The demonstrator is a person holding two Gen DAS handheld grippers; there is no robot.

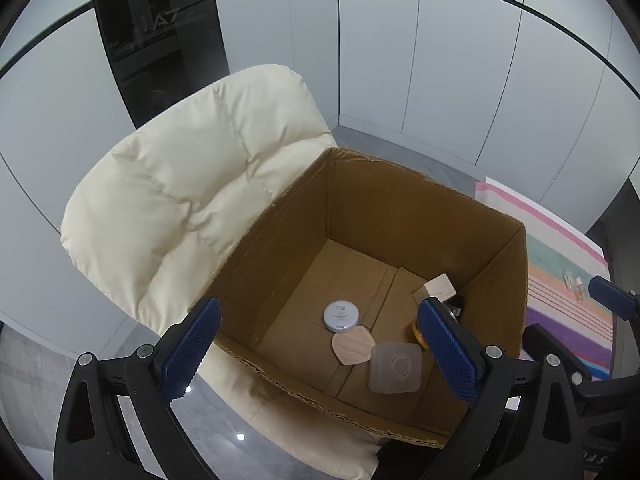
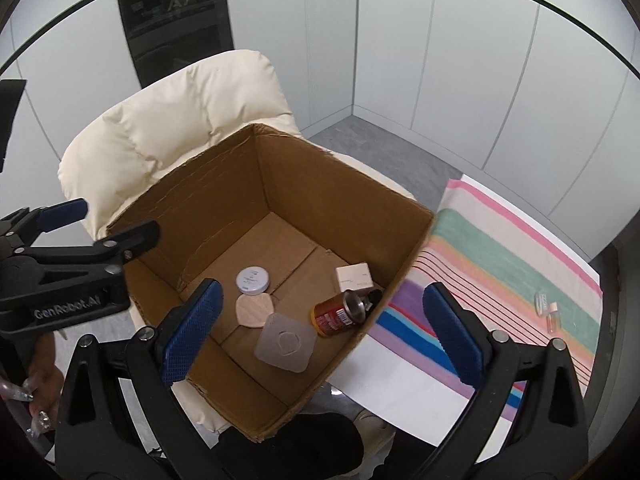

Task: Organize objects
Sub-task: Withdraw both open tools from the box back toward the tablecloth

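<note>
Below and ahead of my two grippers I see a cream chair (image 1: 192,200) with an open cardboard box (image 1: 400,208) on its seat. To the right of the box, under my right gripper (image 2: 320,336), lies a striped cloth (image 2: 500,264). I have my right gripper spread wide with nothing between its pads; its left finger (image 2: 192,332) hangs over the box's near left part, while the other hangs over the cloth outside the box wall. My left gripper (image 1: 320,352) is likewise wide and empty, and it hangs over the box's near edge. On the box floor, between and just beyond my right gripper's fingers, are a clear square lid (image 2: 286,342), a red can (image 2: 336,312) lying on its side, a small beige carton (image 2: 354,276) behind the can, a white round tin (image 2: 253,280) and a tan pad (image 2: 254,310) touching the tin's near side. Out on the cloth, right of my right gripper, lie two small clear vials (image 2: 548,310), well apart from the box.
</note>
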